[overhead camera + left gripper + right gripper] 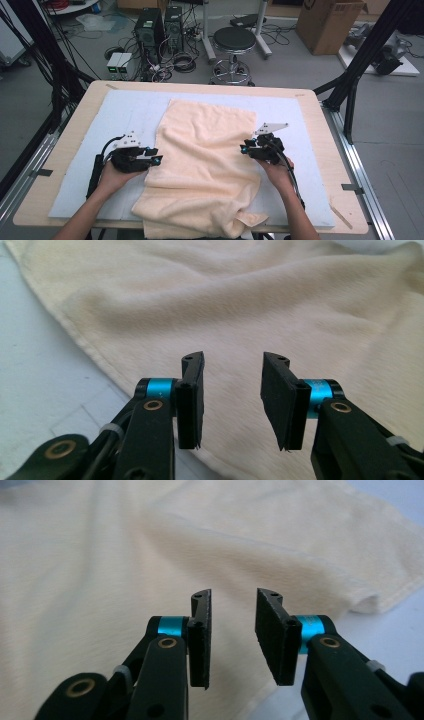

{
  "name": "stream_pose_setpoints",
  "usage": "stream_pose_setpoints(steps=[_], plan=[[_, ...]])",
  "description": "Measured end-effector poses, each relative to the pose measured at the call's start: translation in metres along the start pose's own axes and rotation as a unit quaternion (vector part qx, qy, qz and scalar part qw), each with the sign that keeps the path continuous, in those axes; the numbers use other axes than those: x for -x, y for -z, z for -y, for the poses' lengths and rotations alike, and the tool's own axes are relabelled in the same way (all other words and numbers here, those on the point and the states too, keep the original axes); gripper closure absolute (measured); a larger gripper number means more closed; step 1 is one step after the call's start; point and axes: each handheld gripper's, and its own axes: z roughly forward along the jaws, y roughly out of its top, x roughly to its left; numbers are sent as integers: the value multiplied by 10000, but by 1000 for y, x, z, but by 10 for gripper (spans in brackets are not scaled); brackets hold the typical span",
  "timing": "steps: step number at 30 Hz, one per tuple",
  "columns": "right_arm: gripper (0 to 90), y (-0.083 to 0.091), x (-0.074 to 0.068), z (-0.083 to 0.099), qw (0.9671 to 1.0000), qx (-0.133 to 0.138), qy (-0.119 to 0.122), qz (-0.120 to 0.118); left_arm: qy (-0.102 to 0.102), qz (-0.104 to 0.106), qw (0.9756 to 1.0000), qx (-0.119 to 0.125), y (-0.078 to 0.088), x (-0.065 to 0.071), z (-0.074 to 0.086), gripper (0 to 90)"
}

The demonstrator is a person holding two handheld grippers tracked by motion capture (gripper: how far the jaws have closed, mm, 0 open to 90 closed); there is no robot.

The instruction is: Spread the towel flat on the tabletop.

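Cream towel (205,160) spread over pale blue mat (100,130) on wooden table (320,120), near end rumpled and hanging off front edge. Left gripper (155,156) at towel's left edge, jaws parted, nothing between pads (190,400), towel just beyond. Right gripper (243,146) at towel's right edge, jaws likewise apart, empty, over folded hem (280,555). Neither gripping cloth.

Towel (202,155) is a plain pale cream, no pattern at all. It sits on a light blue-white mat (100,150) over a light wood desk (55,185). Both tongs, left (155,156) and right (243,146), are black with bright cyan rings (grey plates on top).
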Motion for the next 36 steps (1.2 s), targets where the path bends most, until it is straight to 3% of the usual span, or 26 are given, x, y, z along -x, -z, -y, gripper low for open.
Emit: stream_pose_setpoints(steps=[1, 5, 10, 14, 16, 19, 21, 23, 25, 30, 32, 34, 36], plan=[[667, 4, -6, 2, 10000, 43, 32, -44, -86, 21, 10000, -47, 3, 4, 1, 600], [641, 16, -26, 12, 9993, 160, 174, -295, -100, 195, 9997, 127, 13, 18, 9, 572], [615, 32, -52, 25, 9964, 355, 375, -674, -252, 474, 9983, 246, 24, 39, 16, 545], [595, 34, -72, 39, 9943, 234, 562, -876, -521, 646, 9965, 53, 23, 57, 23, 543], [587, 31, -77, 45, 9937, 127, 625, -919, -649, 706, 9953, -153, 19, 64, 29, 543], [573, 27, -82, 51, 9930, -11, 628, -1004, -700, 763, 9943, -242, 16, 72, 35, 522], [567, 30, -86, 53, 9928, 6, 664, -998, -692, 784, 9943, -199, 19, 76, 38, 504], [568, 38, -90, 51, 9920, 189, 731, -1015, -680, 835, 9941, -125, 24, 78, 40, 500], [560, 42, -94, 50, 9896, 258, 773, -1183, -676, 922, 9934, -90, 28, 80, 41, 499], [549, 34, -102, 52, 9860, 89, 919, -1391, -748, 1180, 9902, -37, 33, 87, 43, 477], [549, 29, -101, 52, 9863, 19, 914, -1377, -771, 1175, 9899, -199, 27, 88, 45, 477], [558, 25, -100, 51, 9872, -77, 874, -1330, -794, 1258, 9879, -442, 18, 87, 47, 515], [562, 20, -101, 51, 9867, -155, 855, -1373, -858, 1183, 9883, -428, 15, 87, 48, 604]])
